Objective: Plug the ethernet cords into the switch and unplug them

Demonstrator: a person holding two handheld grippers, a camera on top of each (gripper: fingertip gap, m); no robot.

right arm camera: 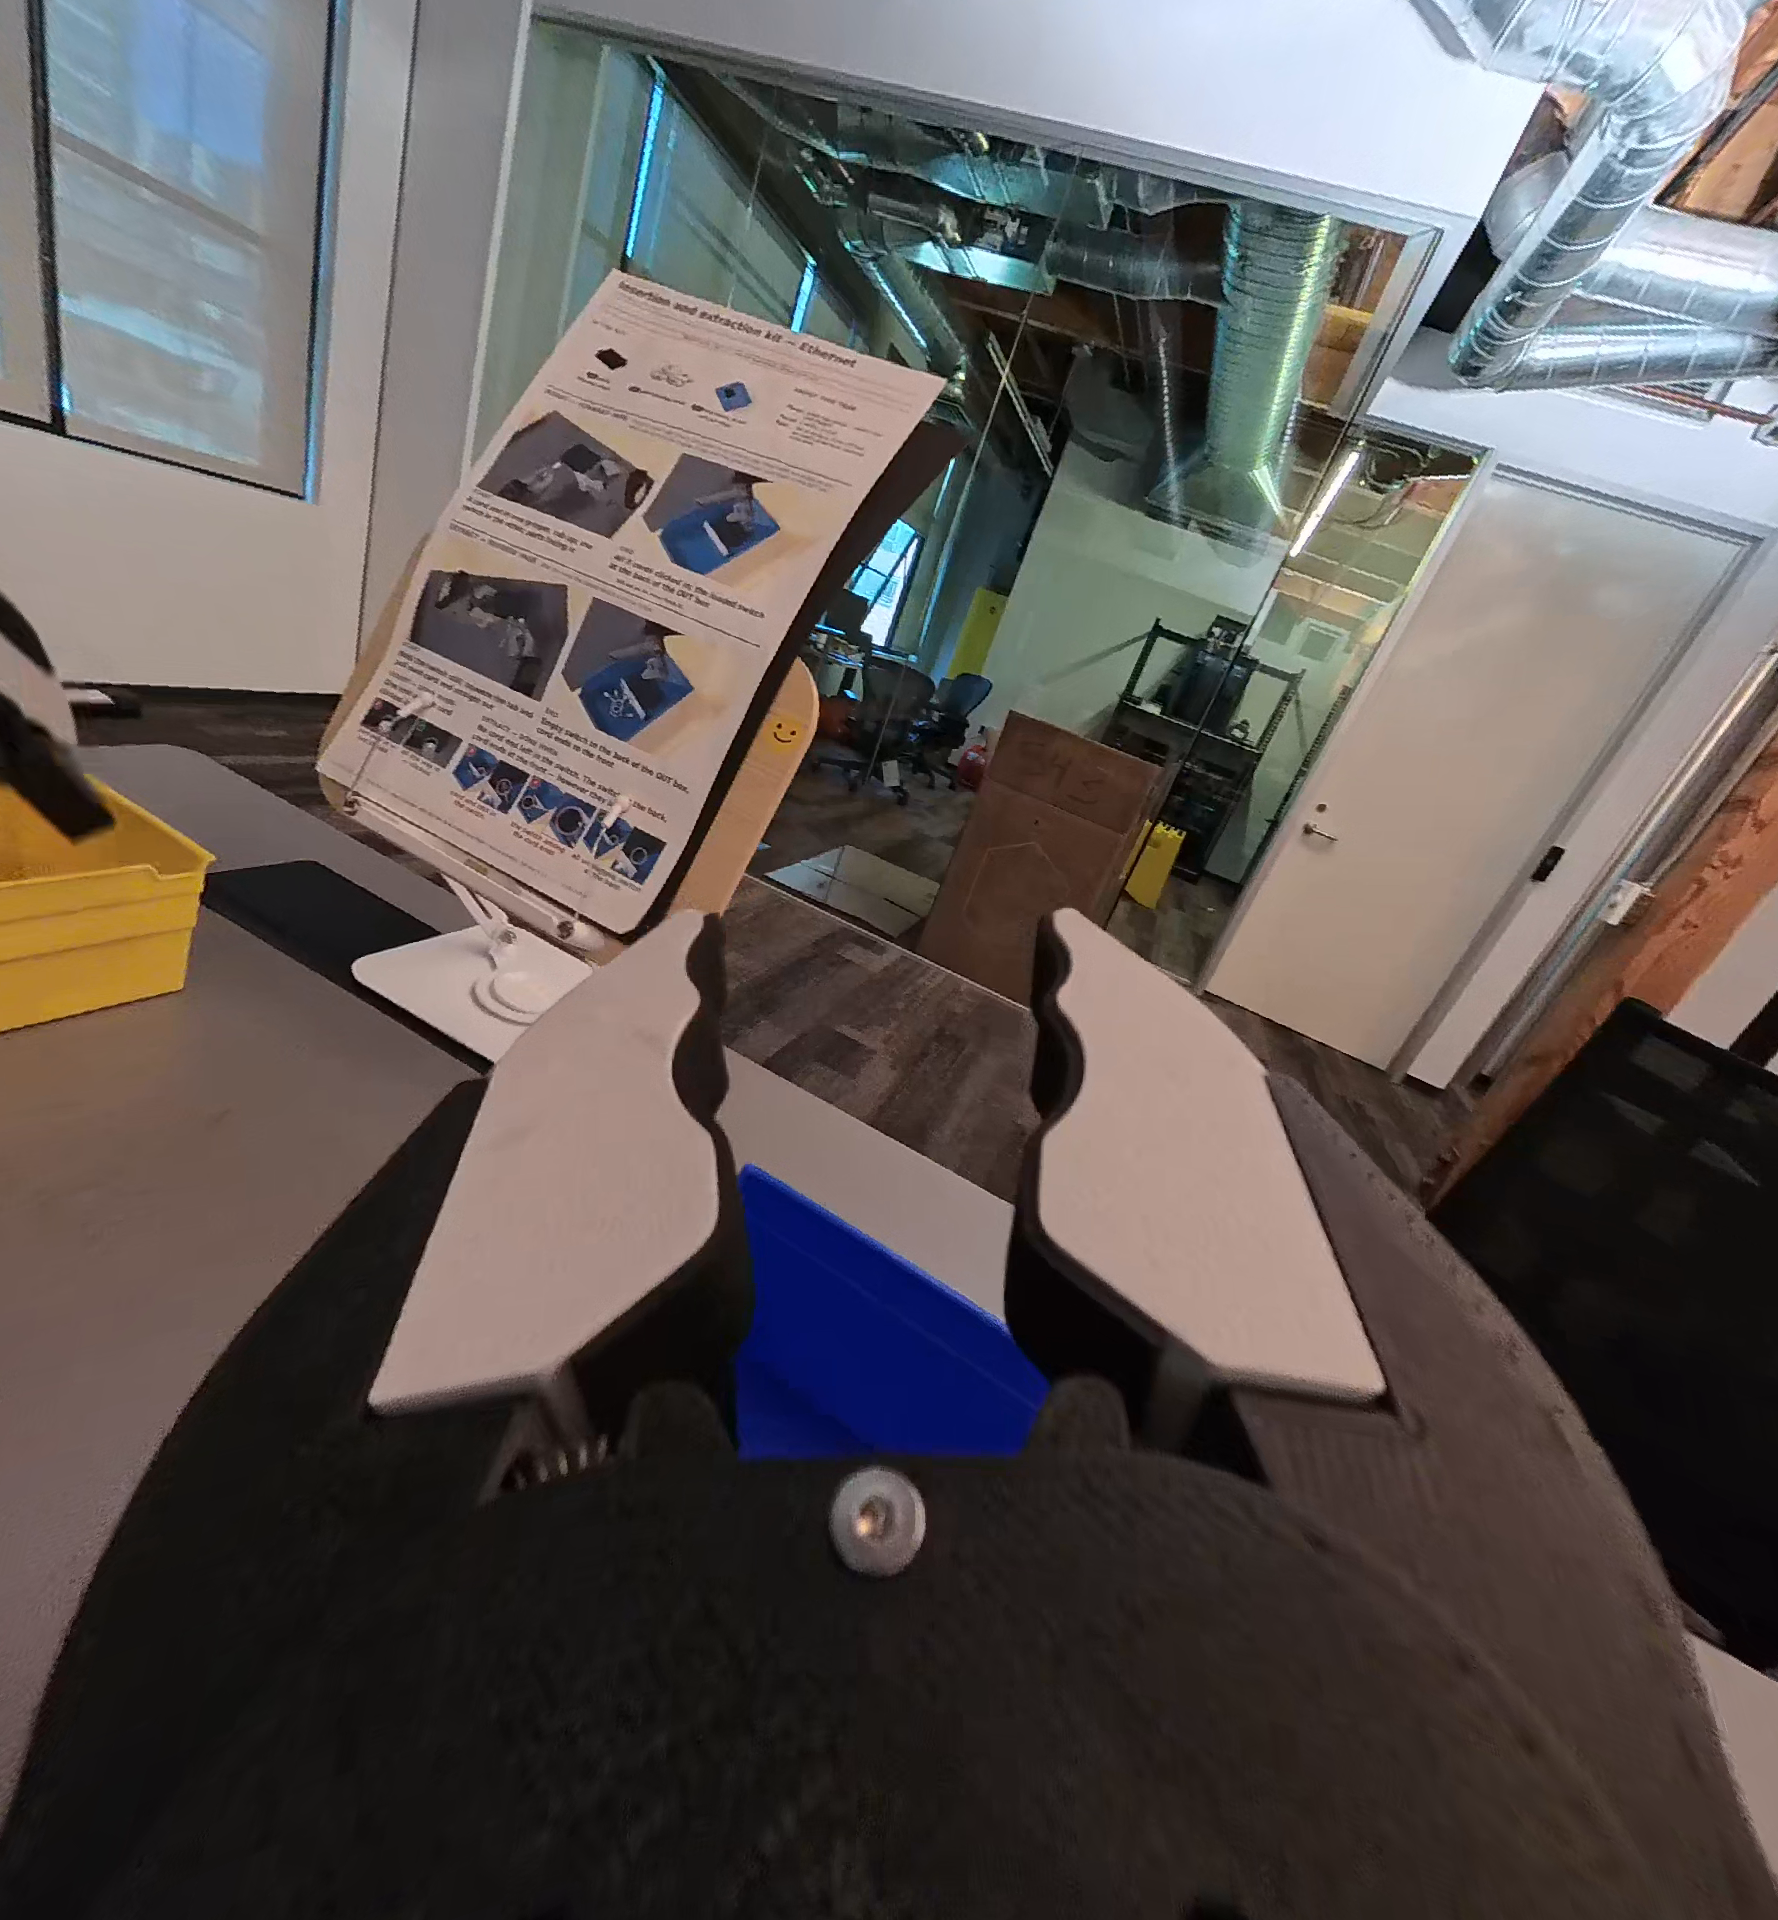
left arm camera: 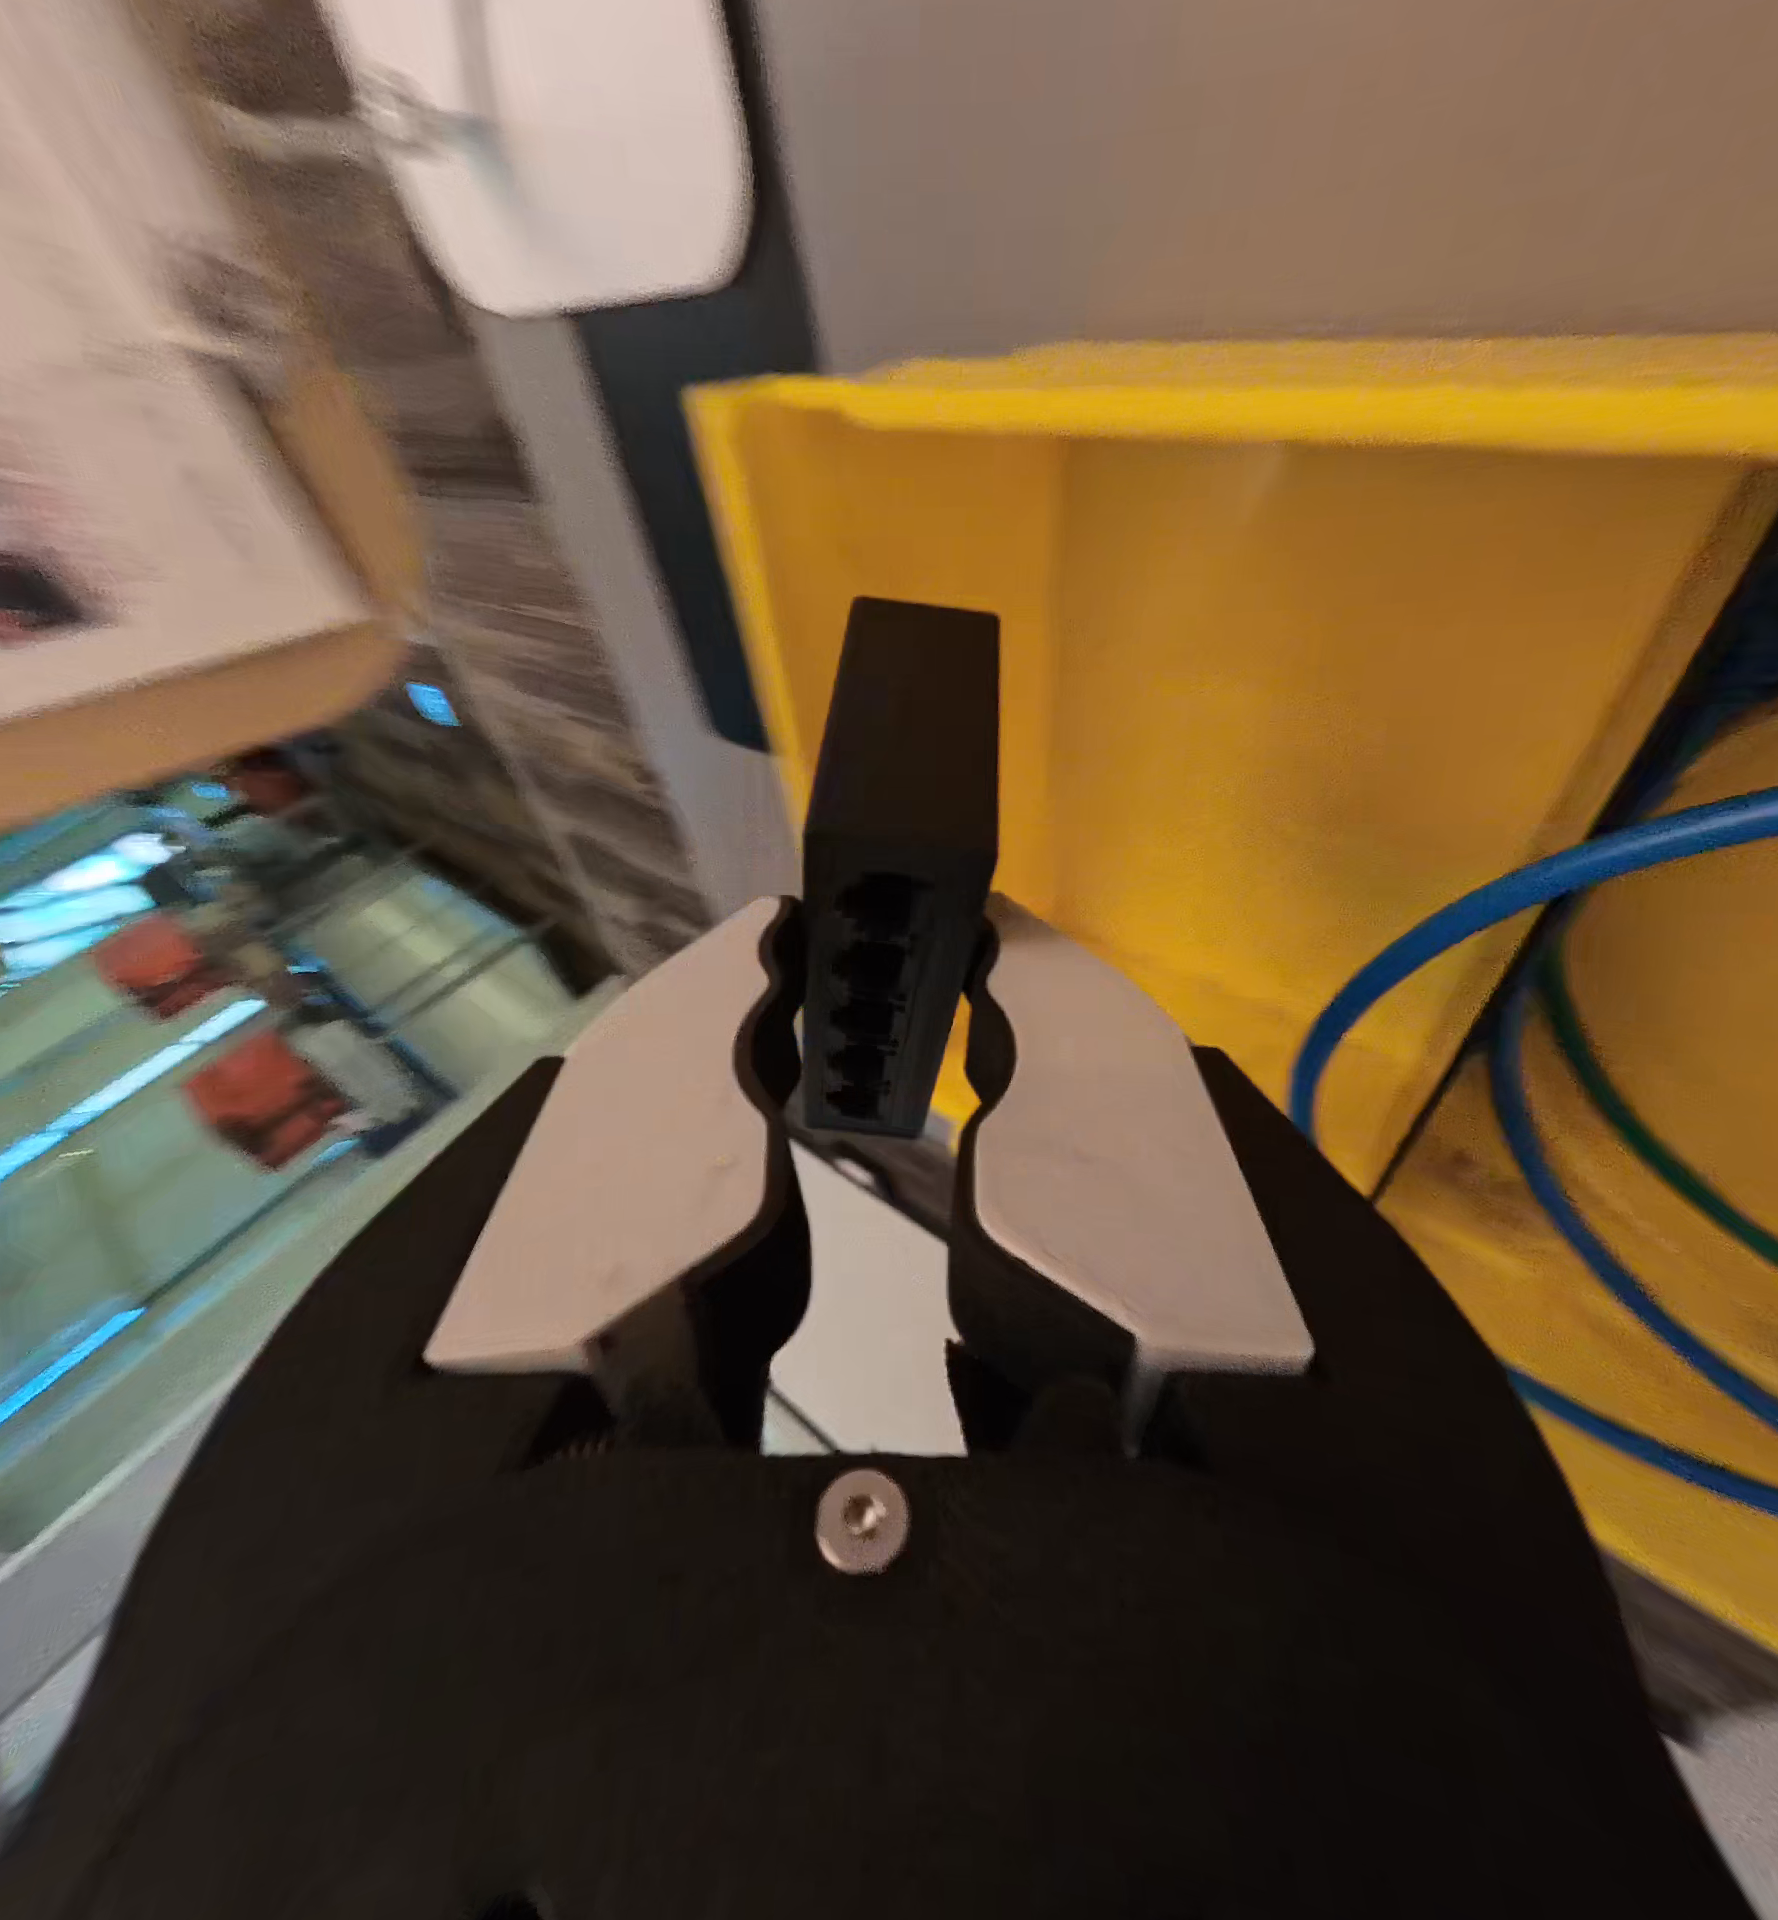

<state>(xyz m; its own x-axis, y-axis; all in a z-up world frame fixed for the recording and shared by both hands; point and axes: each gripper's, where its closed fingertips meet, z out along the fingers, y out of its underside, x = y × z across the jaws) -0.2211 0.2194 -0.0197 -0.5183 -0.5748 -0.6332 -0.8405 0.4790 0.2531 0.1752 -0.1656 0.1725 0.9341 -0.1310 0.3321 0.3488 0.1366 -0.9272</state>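
Switch [left arm camera: 906, 883]: black box, pinched between the fingertips of the left gripper [left arm camera: 880, 1023], port face toward the camera, ports stacked in a column, all empty. Held in front of the yellow bin [left arm camera: 1228, 665], whose open side faces the camera.

Left wrist view. Cords [left arm camera: 1550, 1122]: blue loops coiled inside the yellow bin, to the right of the switch and apart from it; a thin green cord [left arm camera: 1674, 1184] runs among them. Plug ends not visible. Surroundings to the left are motion-blurred; a white stand [left arm camera: 594, 156] shows at top.

Right wrist view. Right gripper [right arm camera: 874, 1003]: fingers spread, nothing between them, raised over the grey counter [right arm camera: 137, 1195]. Blue bin [right arm camera: 864, 1340]: on the counter, seen in the gap between the fingers, low in frame. Instruction sheet [right arm camera: 615, 623]: printed page on a white stand [right arm camera: 469, 977], at the counter's far edge. Yellow bin [right arm camera: 54, 914]: on the counter at far left, with the left gripper [right arm camera: 2, 717] over it, blurred. Black chair [right arm camera: 1674, 1299]: at right, beside the counter.
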